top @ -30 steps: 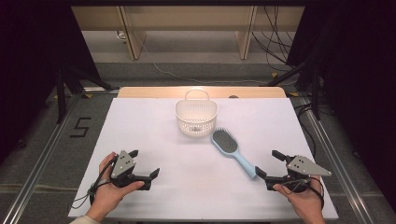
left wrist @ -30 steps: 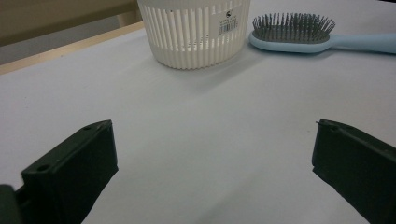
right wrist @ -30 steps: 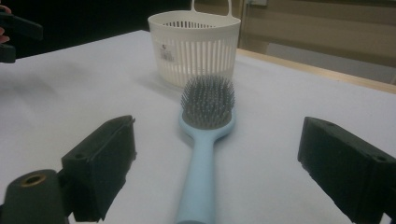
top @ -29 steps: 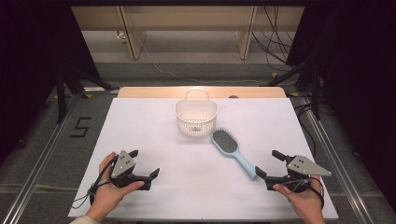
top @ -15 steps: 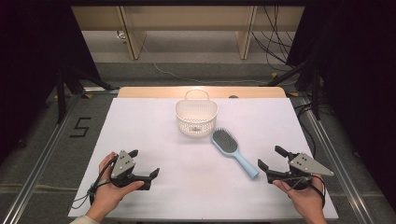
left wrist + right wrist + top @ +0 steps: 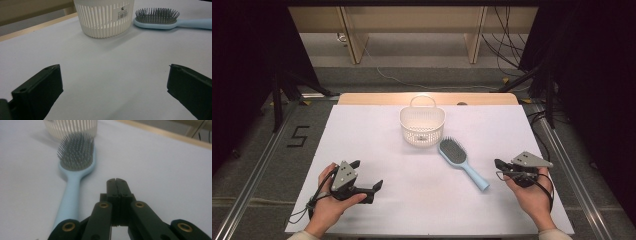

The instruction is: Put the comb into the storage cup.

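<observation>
Change since a second ago: right gripper [image 6: 500,168] shifted a little toward the right edge of the table, jaws just closing with nothing between them; left gripper [image 6: 368,176], basket and brush unmoved.
Left gripper: resting near the front-left corner of the table [image 6: 362,130], jaws wide apart [image 6: 110,90] and bare, aimed across the sheet at the basket.
Basket: white slatted basket [image 6: 422,126], upright at the middle of the far edge, handle toward the back; barcode sticker on its wall in the left gripper view [image 6: 105,17].
Brush: light blue hairbrush [image 6: 460,161], lying bristles up just front-right of the basket, head close to the basket wall and apart from it, handle end pointing toward the front-right corner.
Right gripper: near the right edge, jaws pressed together on nothing [image 6: 116,182], tips beside the brush handle [image 6: 68,202] and not touching it.
Step in hand: likely the start, approach to the brush not yet made; nothing held.
Next move: probably jaws spread again, then a short reach left to straddle the slim handle and clamp across it; a low, level approach needed, since the handle lies flat on the sheet.
Surface: white sheet over a wooden top, a strip of wood bare along the far edge.
Room: dark curtains at both sides, metal rails on grey floor, a "5" marked at the left, wooden frame legs and loose cables behind.
</observation>
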Tool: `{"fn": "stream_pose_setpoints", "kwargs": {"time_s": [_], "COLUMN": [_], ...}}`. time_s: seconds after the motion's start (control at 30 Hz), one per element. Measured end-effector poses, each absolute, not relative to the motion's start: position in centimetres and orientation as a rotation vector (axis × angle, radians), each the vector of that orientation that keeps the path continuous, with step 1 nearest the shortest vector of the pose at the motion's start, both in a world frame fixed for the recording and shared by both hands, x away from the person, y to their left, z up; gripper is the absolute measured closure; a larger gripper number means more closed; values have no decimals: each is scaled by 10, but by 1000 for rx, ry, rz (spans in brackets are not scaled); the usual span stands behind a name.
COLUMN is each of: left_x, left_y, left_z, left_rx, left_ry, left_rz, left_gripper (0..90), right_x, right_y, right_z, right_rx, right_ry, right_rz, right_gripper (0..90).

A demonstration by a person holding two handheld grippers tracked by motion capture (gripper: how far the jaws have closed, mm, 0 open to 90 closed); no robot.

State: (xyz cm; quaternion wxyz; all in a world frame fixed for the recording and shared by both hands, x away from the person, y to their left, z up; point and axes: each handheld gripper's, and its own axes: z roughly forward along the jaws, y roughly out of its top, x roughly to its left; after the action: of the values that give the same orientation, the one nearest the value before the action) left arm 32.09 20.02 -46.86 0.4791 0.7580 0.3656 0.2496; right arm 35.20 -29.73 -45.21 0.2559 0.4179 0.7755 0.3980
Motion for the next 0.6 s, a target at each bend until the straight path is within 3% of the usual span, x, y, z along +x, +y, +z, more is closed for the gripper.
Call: {"fn": "stream_pose_setpoints", "kwargs": {"time_s": [0.6], "left_x": [321], "left_y": [200], "left_z": [-470], "left_rx": [1859], "left_ry": [898], "left_rz": [613], "left_gripper": [0], "right_x": [365], "right_y": [-279], "right_z": [-470], "right_rx": [1329], "right_ry": [2326], "right_rz": [823], "right_gripper": [900]}}
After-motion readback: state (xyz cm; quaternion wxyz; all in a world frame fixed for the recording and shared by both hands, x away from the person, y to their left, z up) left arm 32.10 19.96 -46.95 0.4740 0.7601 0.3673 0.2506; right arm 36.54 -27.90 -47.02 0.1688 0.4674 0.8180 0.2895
